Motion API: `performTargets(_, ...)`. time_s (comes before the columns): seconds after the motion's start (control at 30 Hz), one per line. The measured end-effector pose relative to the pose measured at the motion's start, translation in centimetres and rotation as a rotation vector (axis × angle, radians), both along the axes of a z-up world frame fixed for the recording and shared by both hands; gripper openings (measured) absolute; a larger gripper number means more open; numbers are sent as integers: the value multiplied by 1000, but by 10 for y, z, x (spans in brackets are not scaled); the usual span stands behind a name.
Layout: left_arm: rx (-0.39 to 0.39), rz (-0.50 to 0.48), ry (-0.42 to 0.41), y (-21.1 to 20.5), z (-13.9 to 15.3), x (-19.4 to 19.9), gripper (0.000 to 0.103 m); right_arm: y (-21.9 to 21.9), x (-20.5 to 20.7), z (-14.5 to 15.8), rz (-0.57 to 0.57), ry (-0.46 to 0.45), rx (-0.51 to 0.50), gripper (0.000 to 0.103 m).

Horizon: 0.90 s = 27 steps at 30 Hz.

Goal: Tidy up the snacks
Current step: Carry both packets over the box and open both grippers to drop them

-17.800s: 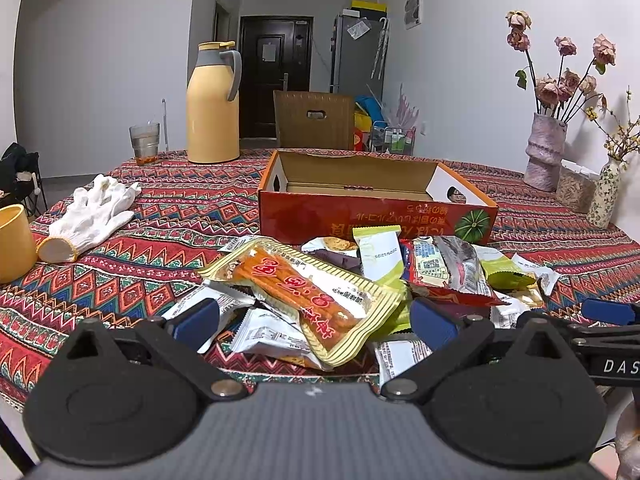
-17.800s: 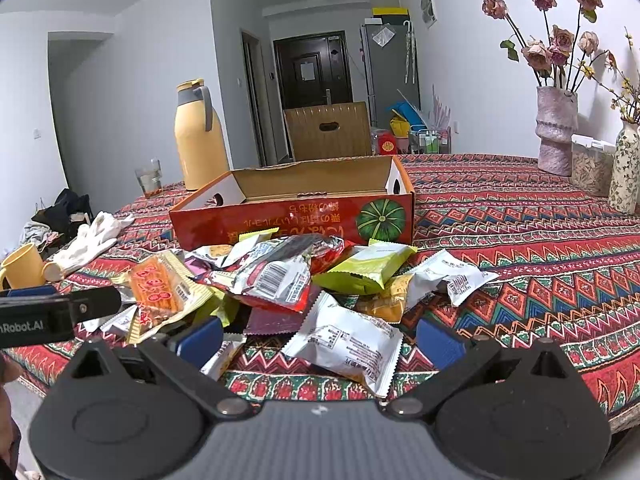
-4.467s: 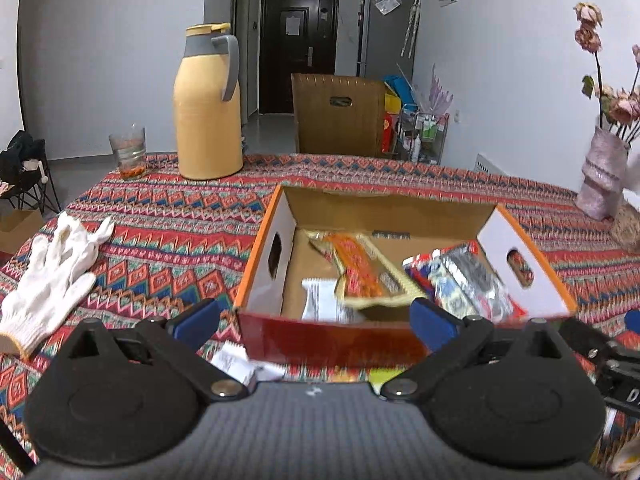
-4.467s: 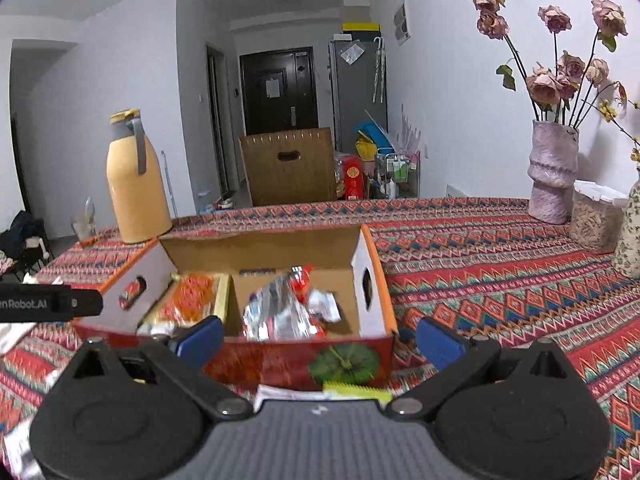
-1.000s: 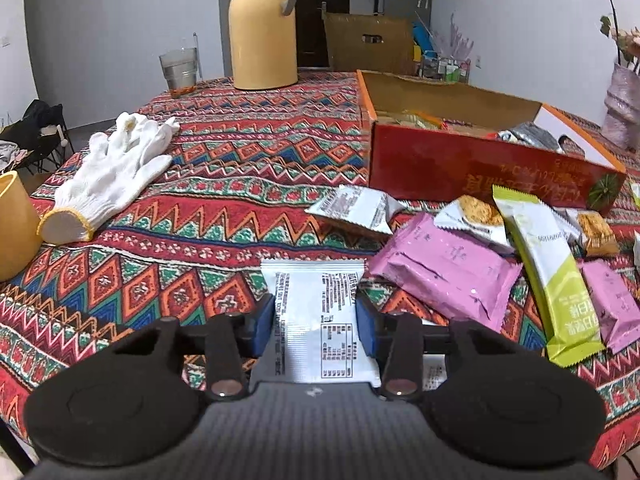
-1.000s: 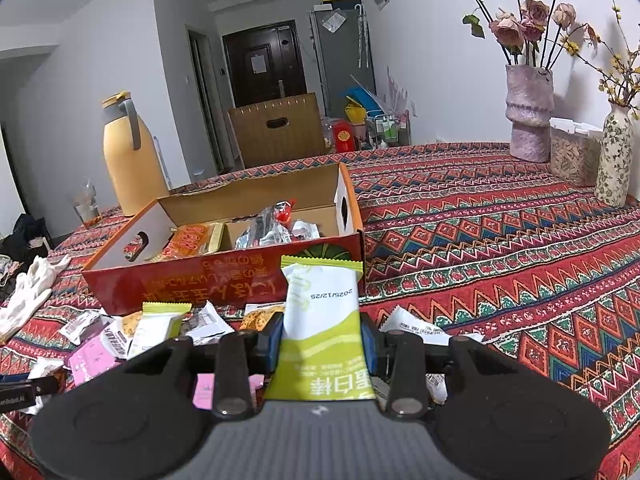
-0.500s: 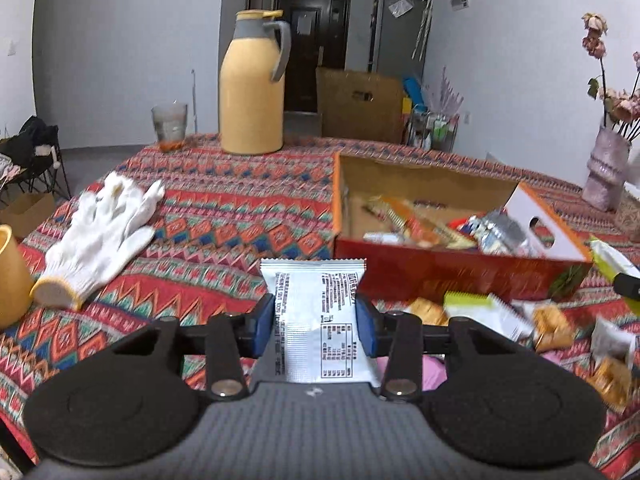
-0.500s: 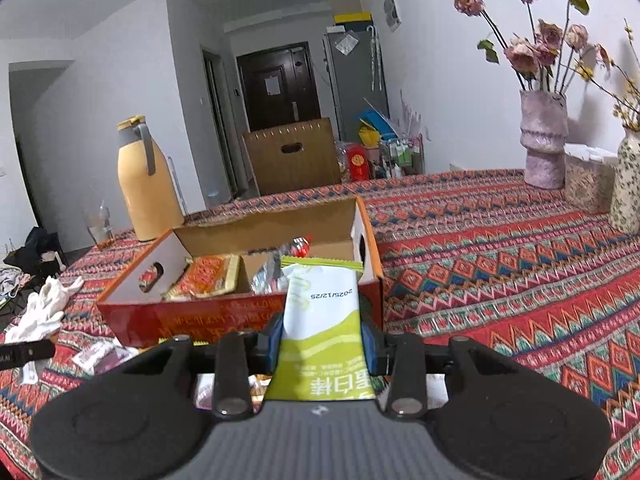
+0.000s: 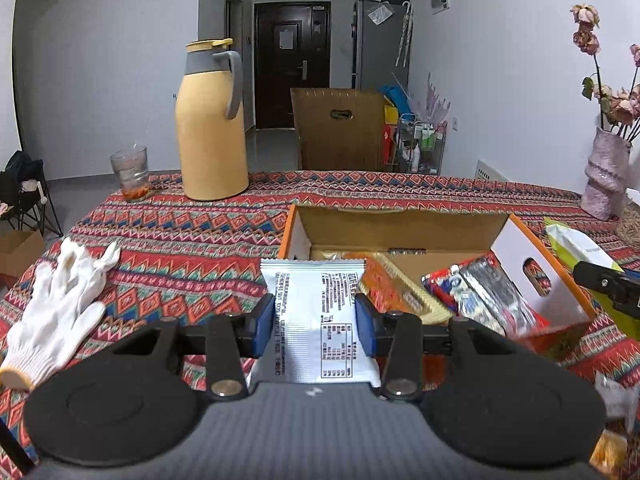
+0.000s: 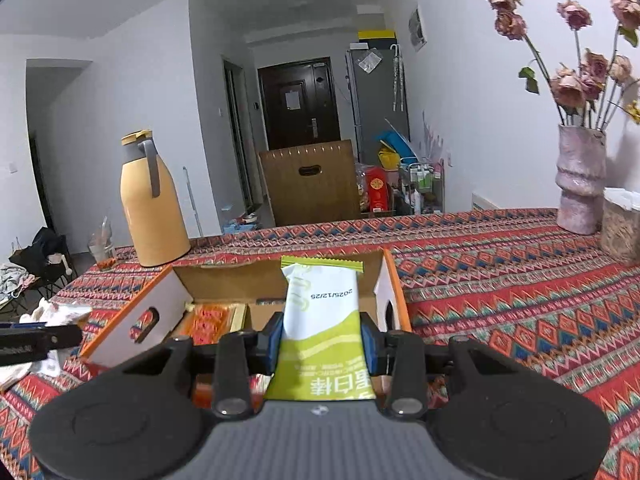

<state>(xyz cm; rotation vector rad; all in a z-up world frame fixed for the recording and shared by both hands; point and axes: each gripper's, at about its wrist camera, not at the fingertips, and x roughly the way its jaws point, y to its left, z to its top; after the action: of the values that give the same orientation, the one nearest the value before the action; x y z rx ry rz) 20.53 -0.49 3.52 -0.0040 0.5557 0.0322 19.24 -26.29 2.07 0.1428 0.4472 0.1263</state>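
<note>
Snacks partly sorted: several packets lie in the box [image 9: 540, 256] at centre frame. Left gripper [image 9: 316, 322] clamps a white packet [image 9: 316, 316], right gripper [image 10: 322, 340] a green packet [image 10: 322, 320], both short of the box; strays remain lower right.

Table covered with a red, blue and orange zigzag-patterned woven cloth [image 9: 192, 236]. On it: tall yellow thermos jug with grey handle [image 9: 211, 124] at far left, clear drinking glass with orange dregs [image 9: 131, 172] just beside it. White cotton work gloves [image 9: 60, 304] lie flat near left edge. Open orange-and-red cardboard box [image 9: 400, 224] sits mid-table, snack packs inside. Pink textured ceramic vase with dried roses [image 10: 580, 184] at far right, clear lidded container [image 10: 622, 224] next to it. A few loose wrappers [image 9: 614, 400] near right front edge, blurred.
</note>
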Motion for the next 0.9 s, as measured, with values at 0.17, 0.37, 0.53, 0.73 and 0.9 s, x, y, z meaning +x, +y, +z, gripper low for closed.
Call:
performTargets(0.17, 9, -2, 3, -6, 1, 29, 43, 4, 32, 1, 1, 6, 0, 37)
performTargets(0.37, 5, 17, -4, -8, -4, 58, 43, 7, 60, -11, -20, 24, -5, 37)
performTargets(0.53, -5, 24, -2, -7, -17, 72, 42, 7, 70, -26, -32, 39, -8, 37)
performTargets(0.73, -17, 11, 16, -6, -28, 81, 43, 11, 80, -36, -27, 64, -14, 39)
performTargets(0.9, -41, 7, 2, -3, -28, 79, 72, 12, 82, -42, -49, 89, -17, 76)
